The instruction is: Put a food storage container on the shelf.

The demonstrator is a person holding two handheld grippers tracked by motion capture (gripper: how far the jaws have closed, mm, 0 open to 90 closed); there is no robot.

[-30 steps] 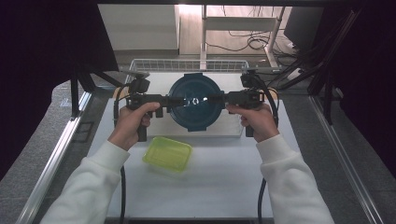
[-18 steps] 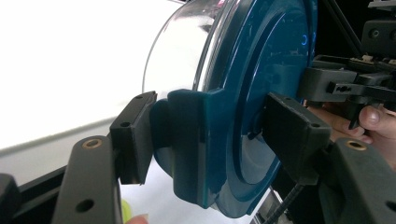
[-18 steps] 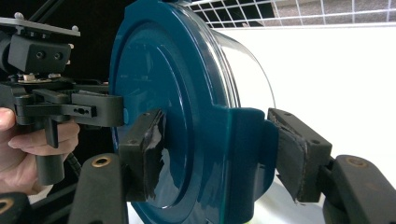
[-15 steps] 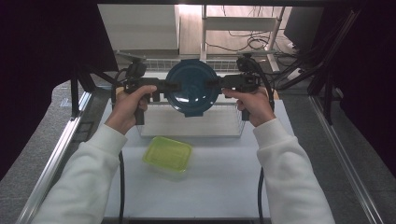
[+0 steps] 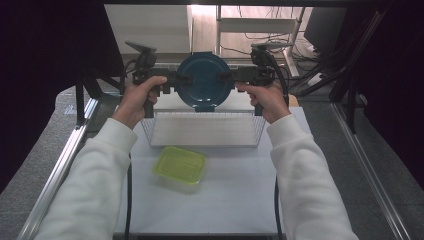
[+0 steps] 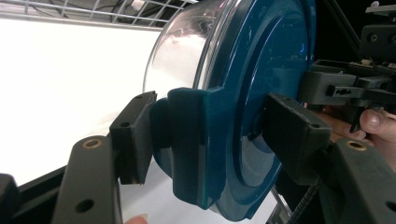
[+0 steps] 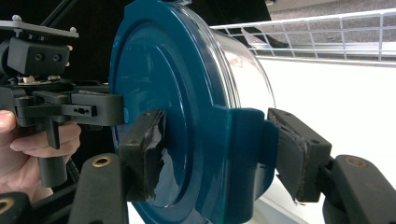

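Note:
A round clear container with a dark teal lid [image 5: 204,82] hangs in the air over the far end of a wire basket [image 5: 150,134], with the lid facing the high camera. My left gripper [image 5: 183,80] is shut on the lid's left clip tab and my right gripper [image 5: 225,76] is shut on the right tab. In the left gripper view the jaws of the left gripper [image 6: 210,135] clamp the teal tab of the container [image 6: 261,70]. The right gripper view shows the right gripper [image 7: 222,149] pinching the opposite tab of the container [image 7: 163,70].
A lime-green lidded box [image 5: 180,165] lies on the white tabletop [image 5: 235,200] in front of the basket. The basket's wire rim [image 6: 93,9] [image 7: 327,32] runs behind the container. Metal rails [image 5: 55,170] border the table, and shelving with cables stands beyond.
Both grippers have raised the container out of the basket and carried it up and away, with the lid tipping toward the high camera. The green box has not moved.

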